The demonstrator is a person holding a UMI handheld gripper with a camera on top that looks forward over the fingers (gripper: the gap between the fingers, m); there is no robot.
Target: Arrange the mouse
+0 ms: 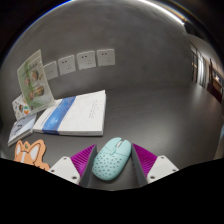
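A pale mint-green computer mouse (111, 159) with a dotted shell lies on the grey table (150, 110), its nose pointing away from me. It stands between my two fingers. My gripper (112, 162) is open: the magenta pads (82, 159) flank the mouse left and right, with a narrow gap showing on each side. The mouse rests on the table by itself.
A white and blue box (74, 113) lies flat beyond the fingers to the left. Further left are leaflets (34, 93) and an orange-patterned item (30, 152). Papers (87, 59) hang on the far wall. A doorway (207, 72) is at the right.
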